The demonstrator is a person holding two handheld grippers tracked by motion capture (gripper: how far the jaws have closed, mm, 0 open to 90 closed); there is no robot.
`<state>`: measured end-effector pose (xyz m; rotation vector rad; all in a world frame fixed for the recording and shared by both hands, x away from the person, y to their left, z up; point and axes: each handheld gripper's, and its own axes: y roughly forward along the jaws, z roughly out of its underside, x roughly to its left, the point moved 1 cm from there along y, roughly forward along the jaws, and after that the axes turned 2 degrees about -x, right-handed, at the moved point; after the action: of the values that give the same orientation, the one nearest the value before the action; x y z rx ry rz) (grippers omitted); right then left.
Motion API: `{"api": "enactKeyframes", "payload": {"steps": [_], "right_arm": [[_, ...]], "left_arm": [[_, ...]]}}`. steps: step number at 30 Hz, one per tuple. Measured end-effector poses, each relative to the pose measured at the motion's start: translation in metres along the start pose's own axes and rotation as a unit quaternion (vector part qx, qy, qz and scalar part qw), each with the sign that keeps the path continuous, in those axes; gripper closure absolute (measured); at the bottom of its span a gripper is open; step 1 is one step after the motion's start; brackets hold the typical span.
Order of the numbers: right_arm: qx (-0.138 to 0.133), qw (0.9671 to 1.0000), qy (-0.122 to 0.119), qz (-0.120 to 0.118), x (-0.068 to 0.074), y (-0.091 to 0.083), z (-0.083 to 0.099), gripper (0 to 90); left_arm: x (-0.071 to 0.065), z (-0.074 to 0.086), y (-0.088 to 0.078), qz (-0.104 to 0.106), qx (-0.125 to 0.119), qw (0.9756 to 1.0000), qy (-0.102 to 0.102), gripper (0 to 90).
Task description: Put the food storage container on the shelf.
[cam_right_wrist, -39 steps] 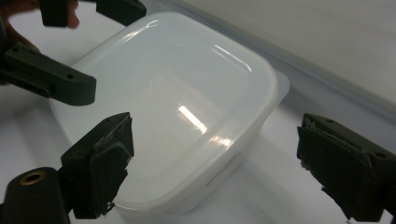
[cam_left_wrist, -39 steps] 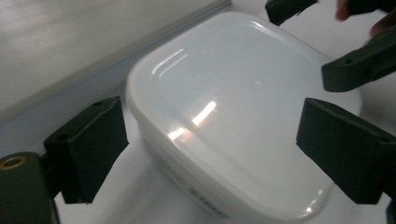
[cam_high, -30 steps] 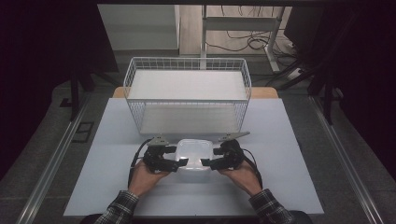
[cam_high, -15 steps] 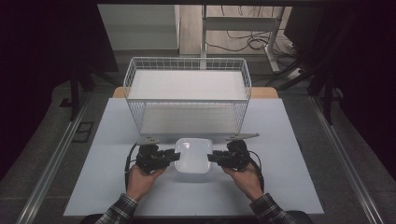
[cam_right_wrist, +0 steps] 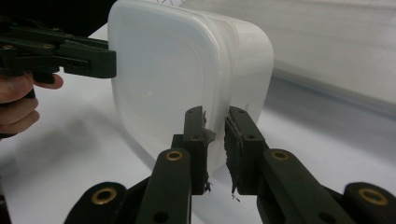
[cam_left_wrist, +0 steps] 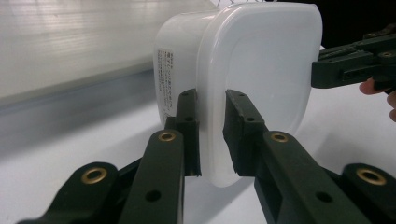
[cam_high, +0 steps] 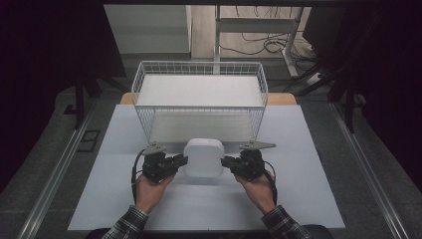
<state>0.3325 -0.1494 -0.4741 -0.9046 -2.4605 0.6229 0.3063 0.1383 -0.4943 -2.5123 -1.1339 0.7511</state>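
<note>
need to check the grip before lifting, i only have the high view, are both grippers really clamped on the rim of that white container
Observer: Yes for the left gripper: its jaws have just been closing and its pads pinch the lid rim of the white plastic container.
Operator: and the right one
Observer: The right gripper has just been closing too and pinches the opposite rim edge; its pads look frayed.
Operator: anything on the container side
Observer: A small printed label runs down the side wall, text too small to read.
</note>
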Motion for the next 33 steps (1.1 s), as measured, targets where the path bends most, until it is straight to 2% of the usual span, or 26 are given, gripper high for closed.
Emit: {"api": "enactKeyframes", "payload": {"steps": [5, 11, 17, 22, 24, 33], "right_arm": [[-0.008, 0.9999, -0.009, 0.007, -0.007, 0.003, -0.014, 78.1], [-0.017, 0.9996, -0.015, 0.017, -0.015, 0.008, -0.028, 77.8], [-0.017, 0.9995, -0.012, 0.024, -0.029, 0.022, -0.038, 77.1], [-0.012, 0.9996, -0.005, 0.027, -0.04, 0.034, -0.041, 76.8], [-0.006, 0.9996, 0.001, 0.026, -0.041, 0.037, -0.042, 76.7], [0.006, 0.9996, 0.003, 0.029, -0.05, 0.053, -0.044, 76.1]], "left_arm": [[0.003, -0.013, 0.003, -0.003, -0.008, 0.9999, 0.01, 76.9], [0.01, -0.029, 0.012, -0.012, -0.017, 0.9997, 0.009, 76.9], [0.02, -0.037, 0.026, -0.021, -0.014, 0.9997, 0.003, 77.0], [0.028, -0.04, 0.034, -0.023, -0.008, 0.9997, -0.006, 77.0], [0.03, -0.039, 0.037, -0.023, -0.006, 0.9996, -0.015, 76.9], [0.042, -0.036, 0.047, -0.031, 0.004, 0.9991, -0.028, 76.4]]}}
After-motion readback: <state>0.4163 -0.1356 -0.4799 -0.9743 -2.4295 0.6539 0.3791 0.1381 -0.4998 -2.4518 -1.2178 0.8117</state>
